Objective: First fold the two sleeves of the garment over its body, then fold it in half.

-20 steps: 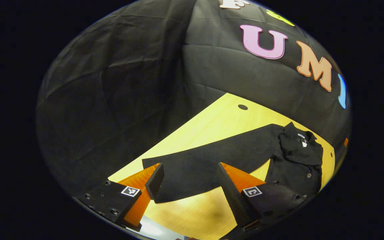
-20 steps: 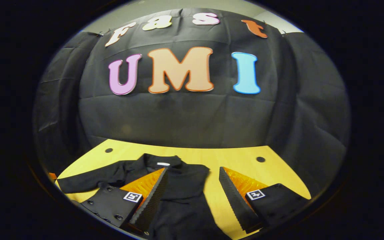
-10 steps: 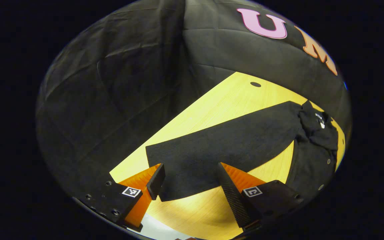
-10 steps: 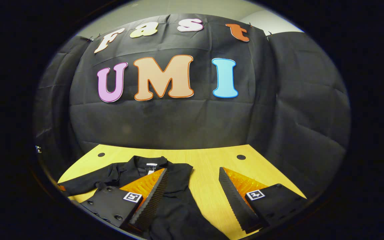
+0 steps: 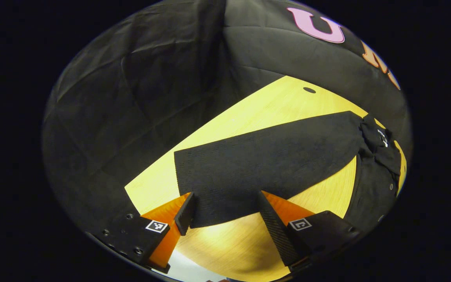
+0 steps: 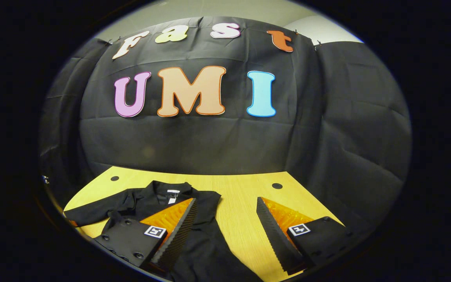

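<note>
A black collared shirt [image 6: 194,219] lies on a yellow wooden table [image 6: 237,196] in front of the booth's black cloth wall [image 6: 210,145]. In the right gripper view the collar [image 6: 168,188], with a small white tag inside it, points toward the wall, and the shirt body runs down toward the camera. One sleeve [image 5: 264,164] is stretched out flat to the side; in the left gripper view it crosses the tabletop as a long dark band, with its cuff end nearest the camera and its far end joining the bunched collar area at the right. Small buttons [image 5: 390,187] show on the shirt front in that view. The left gripper [image 5: 225,213] sits just over the cuff end of the sleeve, jaws wide apart, one finger at each side of the cloth edge; whether either finger touches the cloth cannot be told. The right gripper [image 6: 225,227] hangs above the shirt body, jaws also wide, its left finger [image 6: 178,235] over the black cloth and its other finger over bare wood, gripping nothing. Two dark round holes [image 6: 276,185] mark the far part of the table near the wall.
</note>
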Demonstrator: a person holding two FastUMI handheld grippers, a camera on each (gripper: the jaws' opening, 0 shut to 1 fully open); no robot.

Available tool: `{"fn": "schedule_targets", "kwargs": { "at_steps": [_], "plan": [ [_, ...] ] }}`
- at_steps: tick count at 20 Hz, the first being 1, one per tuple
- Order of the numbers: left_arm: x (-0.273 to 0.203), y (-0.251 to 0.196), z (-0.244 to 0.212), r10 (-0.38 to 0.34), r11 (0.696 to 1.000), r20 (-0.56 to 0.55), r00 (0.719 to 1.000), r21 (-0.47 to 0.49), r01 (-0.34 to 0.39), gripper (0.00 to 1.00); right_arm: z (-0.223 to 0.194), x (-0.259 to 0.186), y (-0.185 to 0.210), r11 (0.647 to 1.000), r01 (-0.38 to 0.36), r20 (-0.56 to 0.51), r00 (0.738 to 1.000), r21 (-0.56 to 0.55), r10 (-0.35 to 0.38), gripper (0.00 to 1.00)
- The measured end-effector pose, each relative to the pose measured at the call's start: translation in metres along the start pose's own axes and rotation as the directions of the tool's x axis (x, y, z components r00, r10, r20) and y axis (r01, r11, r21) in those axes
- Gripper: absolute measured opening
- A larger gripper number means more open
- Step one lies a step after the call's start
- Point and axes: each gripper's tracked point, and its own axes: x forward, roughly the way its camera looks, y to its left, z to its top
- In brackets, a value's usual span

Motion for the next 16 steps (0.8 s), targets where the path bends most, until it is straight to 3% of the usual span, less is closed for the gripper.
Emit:
{"fn": "schedule_targets", "kwargs": {
  "at_steps": [4,7,12,15,16],
  "plan": [
    [0.001,-0.004,0.001,-0.013,1.0,0.01,1.0,-0.023,0.013,0.98,-0.01,0.003,0.005,1.0,-0.019,-0.025,1.0,0.009,0.019,0.97],
    [0.001,-0.01,0.003,-0.048,0.999,0.007,0.999,0.013,0.048,0.92,-0.019,0.005,0.011,0.999,-0.039,-0.049,0.998,0.03,0.04,0.97],
    [0.002,-0.02,0.006,-0.09,0.996,-0.008,0.996,0.013,0.091,0.64,-0.029,0.008,0.013,0.998,-0.043,-0.072,0.996,0.039,0.046,0.97],
    [0.003,-0.023,0.009,-0.101,0.992,0.039,0.994,-0.075,0.103,0.26,-0.028,0.007,0.009,0.999,-0.031,-0.062,0.998,0.01,0.032,0.94],
    [0.003,-0.022,0.008,-0.105,0.987,0.05,0.993,-0.118,0.11,0.24,-0.029,0.008,0.008,1.0,-0.027,-0.064,0.998,0.008,0.028,0.97]
  ]
}}
